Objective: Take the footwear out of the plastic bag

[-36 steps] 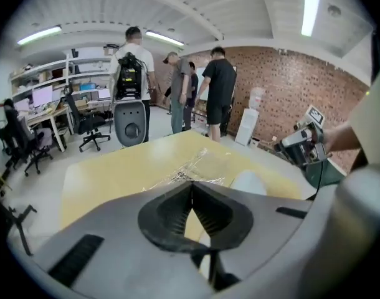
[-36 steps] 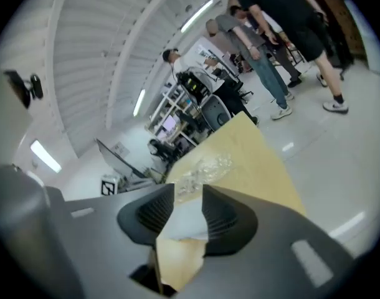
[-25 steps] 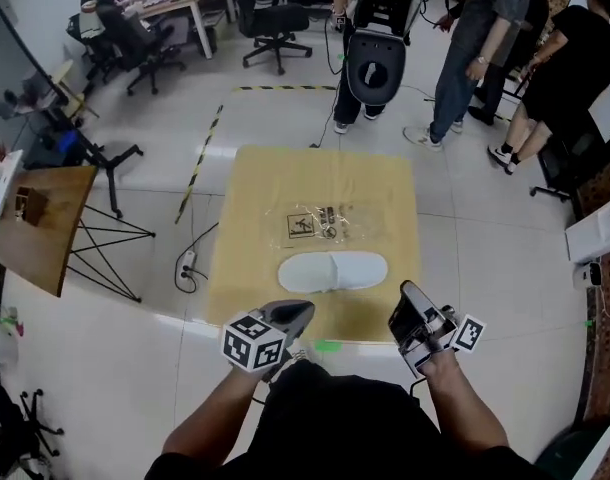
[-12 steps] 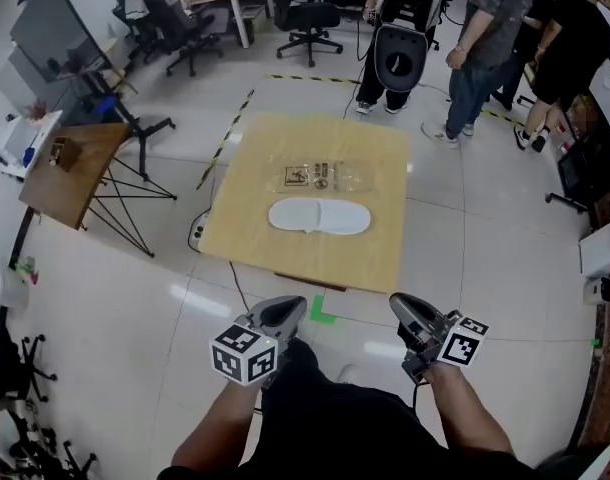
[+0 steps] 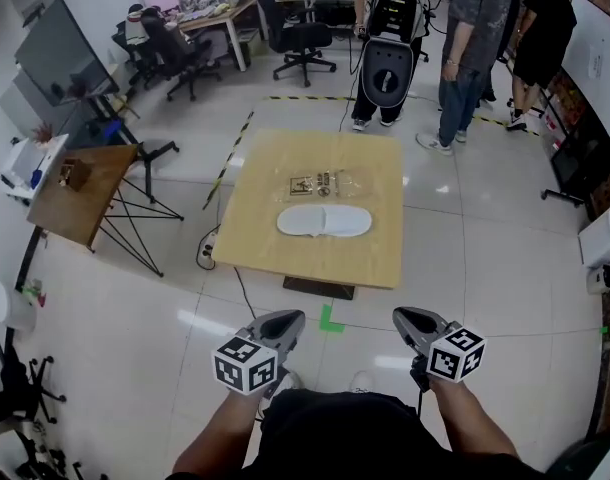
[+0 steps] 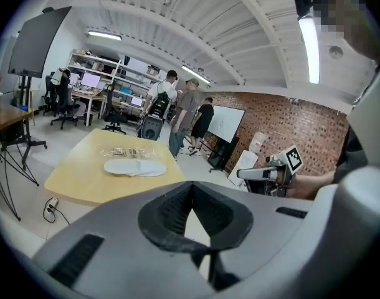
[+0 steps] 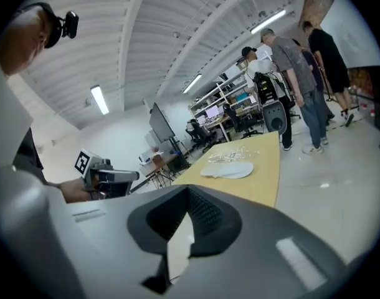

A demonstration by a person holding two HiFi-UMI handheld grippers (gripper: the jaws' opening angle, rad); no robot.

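Observation:
A pair of white slippers (image 5: 323, 221) lies flat in the middle of the light wooden table (image 5: 255, 238), outside the bag. Just beyond them lies the clear plastic bag (image 5: 325, 182), flat, with printed labels. Both grippers are held well short of the table, over the floor by my body. My left gripper (image 5: 286, 320) is shut and holds nothing; my right gripper (image 5: 407, 319) is likewise shut and bare. The left gripper view shows the slippers (image 6: 135, 167) far off and the right gripper (image 6: 265, 174) beside it. From the right gripper view, the slippers (image 7: 227, 170) and left gripper (image 7: 109, 178) are visible.
Several people stand past the table's far side near a black machine (image 5: 385, 63). A wooden side table on a tripod (image 5: 80, 193) stands left. A power strip with cable (image 5: 207, 251) lies by the table's left edge, green tape (image 5: 328, 318) on the floor before it. Office chairs stand at the back.
I have stepped back from the table. Both grippers, a second ago at its near edge, are now over the floor well away from it. Slippers and bag have not moved.

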